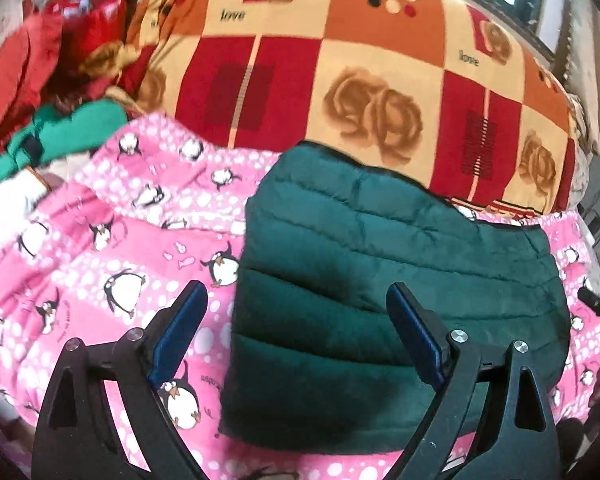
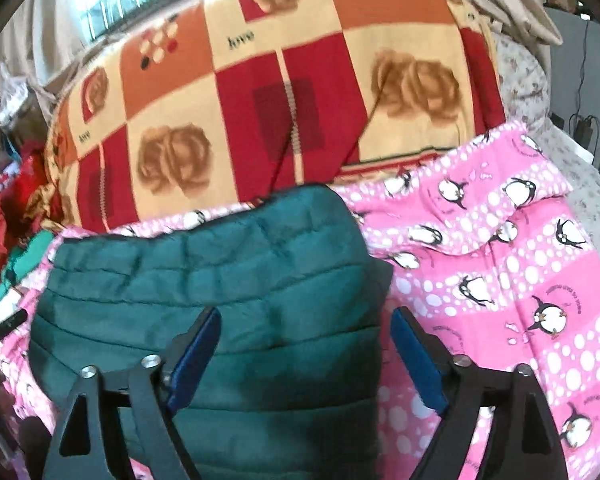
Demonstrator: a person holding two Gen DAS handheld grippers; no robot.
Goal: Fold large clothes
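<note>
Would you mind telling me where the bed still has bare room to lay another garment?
Free: the pink penguin blanket right of the folded green jacket, and the stretch left of it. Crowded: the far-left pile of red and green clothes, and the rose quilt heaped behind.

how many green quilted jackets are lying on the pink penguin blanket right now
1. The green quilted jacket lies folded on the pink penguin blanket, before both open grippers. Other green fabric sits far left, off it.
</note>
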